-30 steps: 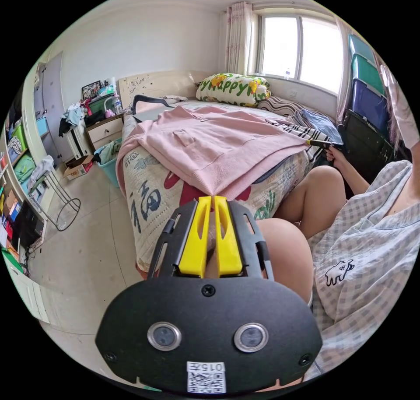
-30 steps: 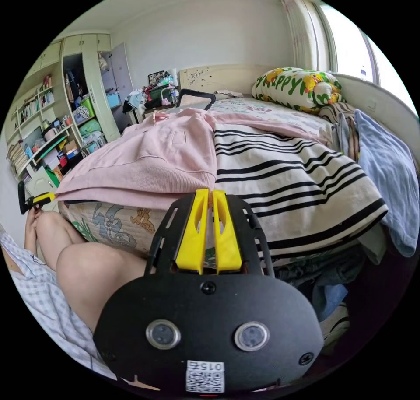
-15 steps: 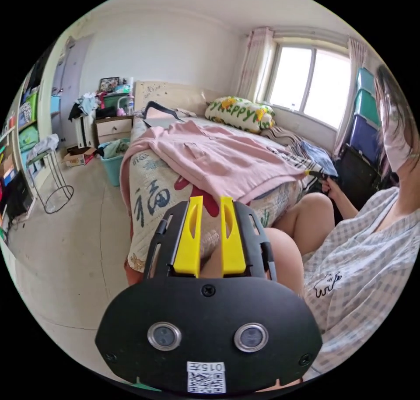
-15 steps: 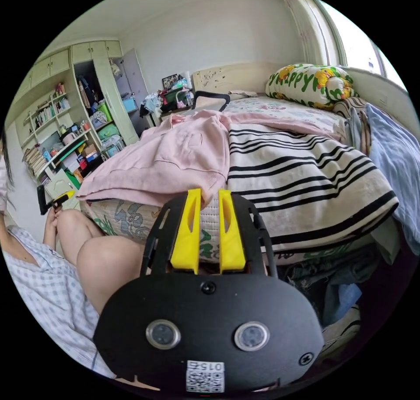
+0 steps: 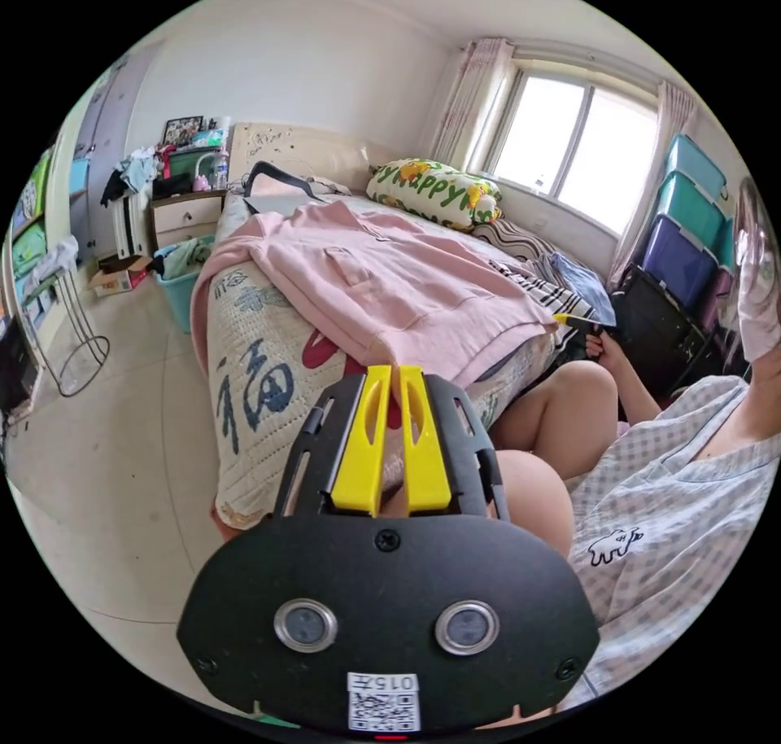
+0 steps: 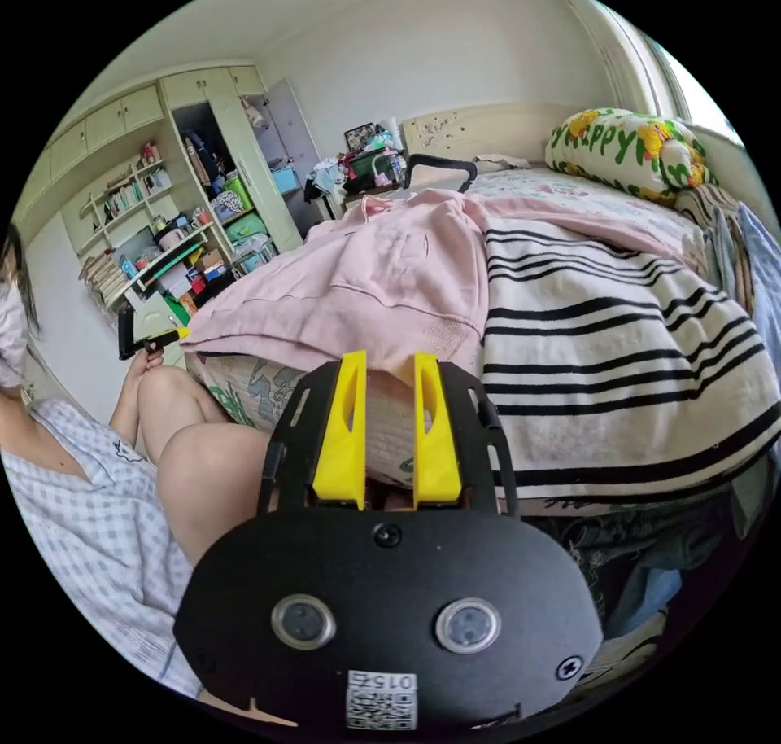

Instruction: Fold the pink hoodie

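Note:
The pink hoodie (image 5: 390, 280) lies spread flat on the bed, its hem hanging over the near edge. In the left gripper view my left gripper (image 5: 389, 369) has its yellow jaws pressed together at the hem's left corner. That gripper (image 6: 163, 339) also appears in the right gripper view, touching the same corner of the hoodie (image 6: 374, 272). My right gripper (image 6: 389, 360) stands open, its jaws on either side of the hem's right corner. The left gripper view has it (image 5: 569, 318) far off, in a hand at that corner.
A person sits at the bed's foot, knees (image 5: 569, 402) against the printed quilt (image 5: 260, 386). A black-striped blanket (image 6: 618, 353) lies beside the hoodie, a flowered pillow (image 5: 431, 190) at the head. Stacked bins (image 5: 683, 231), a wire stool (image 5: 65, 337) and shelves (image 6: 163, 239) ring the bed.
Half a second ago both grippers were open and a little back from the hem. The left has since shut at the left corner; the right has opened wider around the right corner.

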### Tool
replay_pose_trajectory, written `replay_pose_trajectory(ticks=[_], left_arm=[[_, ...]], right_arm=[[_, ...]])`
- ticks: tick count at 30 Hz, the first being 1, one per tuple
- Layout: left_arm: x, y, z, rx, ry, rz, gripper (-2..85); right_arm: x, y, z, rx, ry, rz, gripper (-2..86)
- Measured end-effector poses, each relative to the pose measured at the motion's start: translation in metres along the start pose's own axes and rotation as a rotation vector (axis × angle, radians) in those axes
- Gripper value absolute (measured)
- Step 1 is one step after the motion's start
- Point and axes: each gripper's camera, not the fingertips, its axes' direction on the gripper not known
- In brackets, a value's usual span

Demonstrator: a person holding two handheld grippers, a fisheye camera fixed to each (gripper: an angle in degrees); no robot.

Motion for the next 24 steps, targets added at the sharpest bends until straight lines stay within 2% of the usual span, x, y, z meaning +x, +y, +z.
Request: replay_pose_trajectory(ticks=[4, 6, 9, 11, 14, 20, 24], left_arm=[[0.054, -0.011, -0.029, 0.071, -0.113, 0.169, 4.7], [0.083, -0.024, -0.027, 0.055, -0.106, 0.275, 4.9], [0.126, -0.050, 0.004, -0.044, -0.093, 0.452, 5.7], [0.139, -0.064, 0.041, -0.149, -0.176, 0.542, 6.7], [0.127, -0.071, 0.073, -0.267, -0.172, 0.546, 7.1], [0.098, -0.079, 0.066, -0.212, -0.033, 0.442, 5.1], [0.098, -0.082, 0.056, -0.184, -0.036, 0.444, 1.9]], right_arm=[[-0.054, -0.013, -0.005, 0.046, 0.047, -0.222, 8.4], [-0.079, -0.022, 0.006, 0.025, 0.047, -0.325, 8.5], [-0.115, -0.036, 0.040, -0.036, 0.040, -0.471, 8.9], [-0.129, -0.046, 0.072, -0.103, 0.077, -0.517, 9.1], [-0.131, -0.052, 0.097, -0.158, 0.107, -0.531, 9.1], [-0.114, -0.066, 0.101, -0.141, 0.057, -0.475, 3.1], [-0.113, -0.079, 0.101, -0.140, 0.040, -0.453, -0.1]])
